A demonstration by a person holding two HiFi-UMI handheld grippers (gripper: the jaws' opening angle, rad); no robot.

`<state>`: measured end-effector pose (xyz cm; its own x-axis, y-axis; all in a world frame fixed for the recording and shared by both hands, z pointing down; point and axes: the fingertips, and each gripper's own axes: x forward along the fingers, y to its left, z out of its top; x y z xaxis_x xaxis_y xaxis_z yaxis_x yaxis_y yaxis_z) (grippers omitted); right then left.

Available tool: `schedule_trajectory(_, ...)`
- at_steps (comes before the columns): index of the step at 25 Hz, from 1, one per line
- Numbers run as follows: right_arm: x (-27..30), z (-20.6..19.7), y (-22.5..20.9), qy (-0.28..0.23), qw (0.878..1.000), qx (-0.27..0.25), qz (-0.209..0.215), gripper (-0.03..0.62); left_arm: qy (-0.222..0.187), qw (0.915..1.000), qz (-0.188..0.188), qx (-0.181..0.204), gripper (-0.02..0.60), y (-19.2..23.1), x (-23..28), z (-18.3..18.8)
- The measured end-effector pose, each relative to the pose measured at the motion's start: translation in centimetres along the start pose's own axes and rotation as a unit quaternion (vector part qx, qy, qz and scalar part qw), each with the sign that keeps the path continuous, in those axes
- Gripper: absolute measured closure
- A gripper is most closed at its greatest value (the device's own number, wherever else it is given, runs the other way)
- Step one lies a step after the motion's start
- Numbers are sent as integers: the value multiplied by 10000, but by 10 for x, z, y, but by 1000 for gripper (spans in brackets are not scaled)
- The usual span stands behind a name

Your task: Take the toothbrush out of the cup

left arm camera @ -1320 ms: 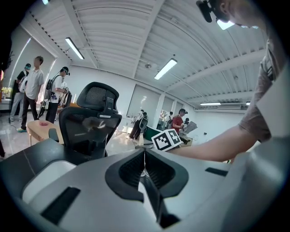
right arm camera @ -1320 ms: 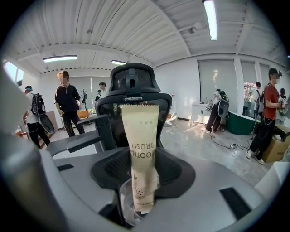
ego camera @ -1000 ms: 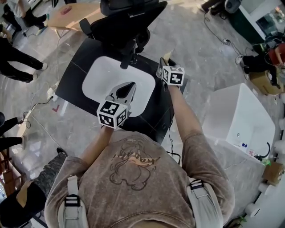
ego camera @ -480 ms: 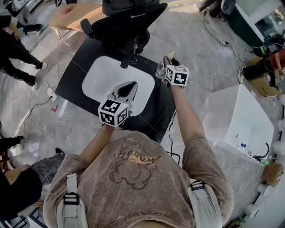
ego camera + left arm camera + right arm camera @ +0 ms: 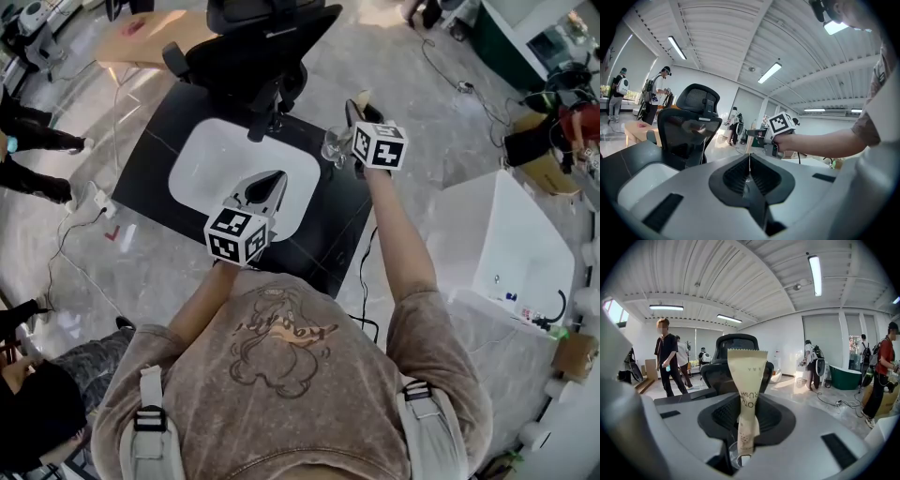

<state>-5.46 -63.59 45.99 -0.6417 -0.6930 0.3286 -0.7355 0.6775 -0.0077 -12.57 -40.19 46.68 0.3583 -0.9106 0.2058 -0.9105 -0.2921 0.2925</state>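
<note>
A toothbrush in a tan paper wrapper stands upright between the jaws of my right gripper, which is shut on it. Its lower end still dips into the clear cup just below the jaws. From the head view, the right gripper hovers over the right side of the black table, with the cup beside it and the wrapper's top sticking out. My left gripper is shut and empty over the white mat; its jaws meet in the left gripper view.
A black office chair stands against the table's far edge. A white box sits on the floor to the right, with cables around it. People stand at the far left, and a wooden table is behind.
My right gripper has risen with the wrapped toothbrush in it and drifted a little away from me. The left gripper has stayed over the white mat.
</note>
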Motion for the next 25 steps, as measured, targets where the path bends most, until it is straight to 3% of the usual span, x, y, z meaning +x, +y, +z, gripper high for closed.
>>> schedule_trajectory(11, -61, 5, 34, -346, 9989, 5, 307, 491, -49, 10000, 8, -10, 563, -1, -7, 3)
schedule_trajectory(25, -161, -35, 92, -636, 9973, 54, 366, 491, -148, 9998, 19, 104, 563, -9, -12, 5)
